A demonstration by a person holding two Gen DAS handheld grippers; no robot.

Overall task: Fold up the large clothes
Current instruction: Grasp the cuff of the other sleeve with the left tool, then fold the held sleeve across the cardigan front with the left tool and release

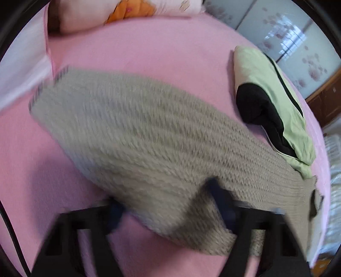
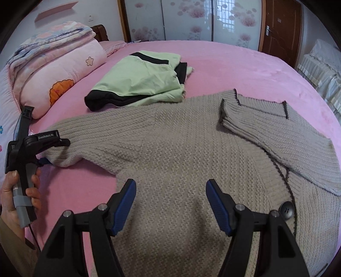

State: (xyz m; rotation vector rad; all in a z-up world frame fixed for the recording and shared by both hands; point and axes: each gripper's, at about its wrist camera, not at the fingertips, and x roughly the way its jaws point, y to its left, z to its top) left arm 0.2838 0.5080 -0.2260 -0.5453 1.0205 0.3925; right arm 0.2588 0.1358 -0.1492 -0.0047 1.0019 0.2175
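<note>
A grey knitted cardigan with a dark button lies spread on the pink bed. Its right sleeve is folded across the body. My right gripper is open and empty, hovering over the cardigan's body. My left gripper, at the left of the right wrist view, holds the end of the other sleeve. In the blurred left wrist view that sleeve passes between the fingers of the left gripper, lifted off the bed.
A folded green and black garment lies on the bed beyond the cardigan; it also shows in the left wrist view. Folded pink quilts are stacked at the left. A wardrobe and brown door stand behind the bed.
</note>
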